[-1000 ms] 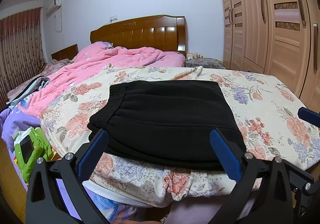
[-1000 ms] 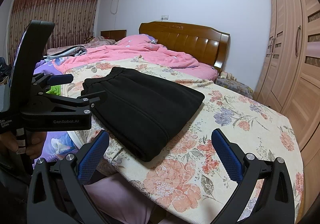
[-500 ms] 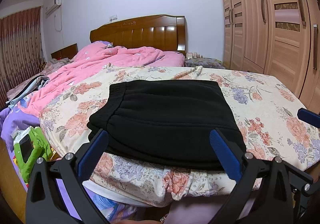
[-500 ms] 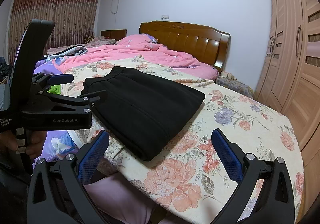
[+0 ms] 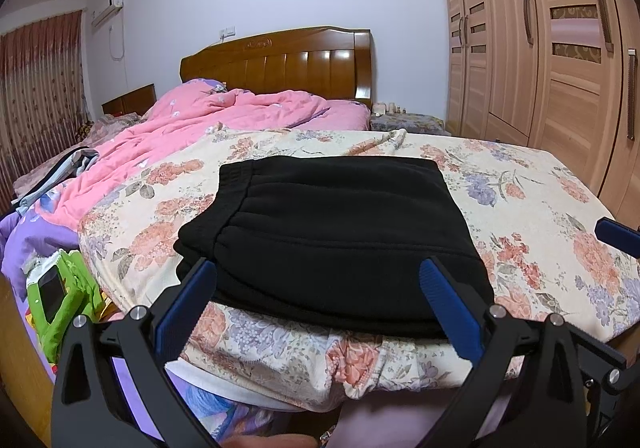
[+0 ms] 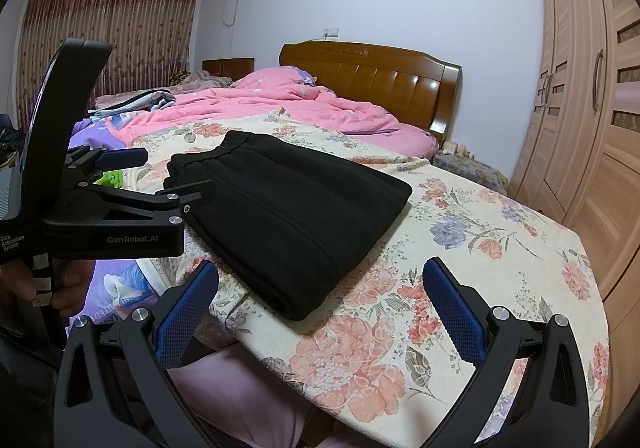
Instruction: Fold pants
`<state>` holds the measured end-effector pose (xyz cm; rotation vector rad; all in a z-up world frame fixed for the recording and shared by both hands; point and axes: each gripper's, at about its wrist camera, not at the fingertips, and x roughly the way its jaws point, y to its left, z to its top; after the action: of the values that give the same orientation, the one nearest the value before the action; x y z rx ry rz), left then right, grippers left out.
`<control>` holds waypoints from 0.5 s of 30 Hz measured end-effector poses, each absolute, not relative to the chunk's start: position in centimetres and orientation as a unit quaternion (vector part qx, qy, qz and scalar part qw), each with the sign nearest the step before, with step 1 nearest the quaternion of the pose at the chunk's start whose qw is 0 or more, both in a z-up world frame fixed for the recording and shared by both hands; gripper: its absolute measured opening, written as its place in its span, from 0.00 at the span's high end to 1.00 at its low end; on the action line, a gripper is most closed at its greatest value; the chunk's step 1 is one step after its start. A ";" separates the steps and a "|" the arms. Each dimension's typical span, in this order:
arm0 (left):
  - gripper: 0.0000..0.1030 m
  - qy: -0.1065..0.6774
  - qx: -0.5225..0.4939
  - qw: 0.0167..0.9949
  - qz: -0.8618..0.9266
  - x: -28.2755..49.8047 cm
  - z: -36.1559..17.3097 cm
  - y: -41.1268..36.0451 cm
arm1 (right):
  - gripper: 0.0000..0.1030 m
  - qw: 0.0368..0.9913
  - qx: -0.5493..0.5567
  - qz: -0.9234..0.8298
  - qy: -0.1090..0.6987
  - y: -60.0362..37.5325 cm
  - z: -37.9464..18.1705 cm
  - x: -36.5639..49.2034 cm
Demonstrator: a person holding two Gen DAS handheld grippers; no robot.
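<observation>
Two grippers, our left gripper point(image 5: 318, 296) and right gripper point(image 6: 320, 302), hover spread and empty before folded black pants point(image 5: 336, 232) on a floral sheet point(image 5: 540, 216), pink quilt point(image 5: 224, 120) behind

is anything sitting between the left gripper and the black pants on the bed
Nothing visible. The open left gripper faces the near edge of the folded black pants on the floral sheet, with only air between.

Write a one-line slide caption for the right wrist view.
Folded black pants lie on the floral bedspread; right gripper and left gripper both open, holding nothing.
</observation>
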<state>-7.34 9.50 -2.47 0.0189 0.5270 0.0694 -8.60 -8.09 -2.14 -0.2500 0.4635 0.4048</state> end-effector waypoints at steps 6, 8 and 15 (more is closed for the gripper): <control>0.01 0.261 0.009 0.965 0.035 -7.3 -2.5 9.5 | 0.04 0.945 -0.123 0.199 0.228 -8.1 -2.1 -8.6; 0.01 0.261 0.009 0.965 0.035 -7.3 -2.5 9.5 | 0.04 0.945 -0.123 0.199 0.228 -8.1 -2.1 -8.6; 0.01 0.261 0.010 0.965 0.035 -7.3 -2.5 9.5 | 0.04 0.945 -0.123 0.199 0.228 -8.0 -2.2 -8.7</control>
<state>-7.32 9.49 -2.52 0.0210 0.5280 0.0715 -8.68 -8.03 -2.19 -0.2511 0.4649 0.4050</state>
